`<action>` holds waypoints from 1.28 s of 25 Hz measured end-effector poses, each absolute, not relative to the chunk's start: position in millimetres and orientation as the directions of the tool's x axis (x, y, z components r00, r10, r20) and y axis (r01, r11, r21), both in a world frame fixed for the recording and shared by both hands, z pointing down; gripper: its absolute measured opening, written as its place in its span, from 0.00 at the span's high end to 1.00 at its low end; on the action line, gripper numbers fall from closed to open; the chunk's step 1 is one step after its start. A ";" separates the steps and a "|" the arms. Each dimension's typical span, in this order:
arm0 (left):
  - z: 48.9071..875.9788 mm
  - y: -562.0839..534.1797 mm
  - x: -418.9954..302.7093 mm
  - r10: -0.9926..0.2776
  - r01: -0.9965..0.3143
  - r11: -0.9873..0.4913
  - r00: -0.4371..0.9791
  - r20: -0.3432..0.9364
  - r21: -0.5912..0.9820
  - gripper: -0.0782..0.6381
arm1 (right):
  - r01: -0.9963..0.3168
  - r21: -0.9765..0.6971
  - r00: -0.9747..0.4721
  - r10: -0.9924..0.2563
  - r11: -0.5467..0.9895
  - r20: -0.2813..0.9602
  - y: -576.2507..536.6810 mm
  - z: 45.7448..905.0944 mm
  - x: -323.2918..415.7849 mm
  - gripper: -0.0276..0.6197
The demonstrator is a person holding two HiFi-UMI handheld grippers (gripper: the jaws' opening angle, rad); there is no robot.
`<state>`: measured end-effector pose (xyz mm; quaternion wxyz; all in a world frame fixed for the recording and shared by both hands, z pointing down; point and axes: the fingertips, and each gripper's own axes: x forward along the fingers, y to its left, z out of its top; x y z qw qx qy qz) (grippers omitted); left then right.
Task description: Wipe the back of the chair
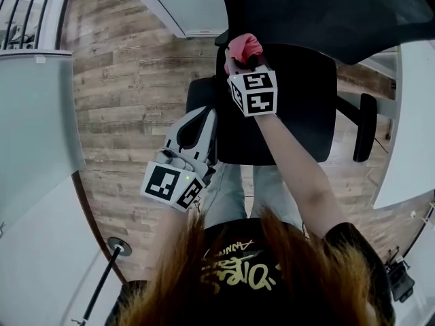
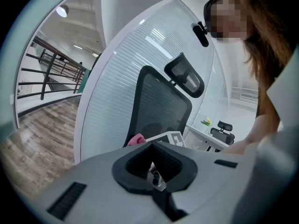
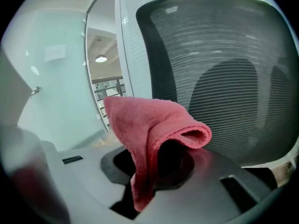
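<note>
The right gripper point(image 1: 245, 58) has its jaws squeezed tight on a pink cloth point(image 3: 154, 129). The cloth is folded over and sticks up out of the jaws, with one end hanging down between them. Right in front of this gripper is the chair back point(image 3: 224, 78), black and made of net, and it fills most of what the gripper looks at. The cloth is very near the net, but I cannot tell if it touches. The black seat point(image 1: 299, 107) is under the right gripper. The left gripper point(image 2: 153, 157) has its jaws pressed together with nothing in them. It is held lower and nearer the person, off to the side of the seat. Past its jaws you can see the chair back and the headrest point(image 2: 184, 76) on top.
</note>
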<state>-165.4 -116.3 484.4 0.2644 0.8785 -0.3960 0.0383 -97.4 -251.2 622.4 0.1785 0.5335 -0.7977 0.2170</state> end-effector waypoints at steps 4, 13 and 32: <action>464.3 -115.4 -163.2 -0.674 -0.707 -0.568 0.693 0.256 0.422 0.90 | -0.916 -0.165 -0.398 -0.788 0.364 0.470 -239.5 581.7 -97.6 0.86; 401.8 -111.4 -155.4 -0.664 -0.681 -0.624 0.720 0.199 0.384 0.90 | -0.896 -0.155 -0.443 -0.824 0.415 0.353 -196.6 473.0 -88.6 0.86; 274.8 -91.2 -137.9 -0.602 -0.597 -0.765 0.796 0.059 0.243 0.90 | -0.878 -0.088 -0.478 -0.872 0.471 0.105 -85.4 307.9 -46.7 0.86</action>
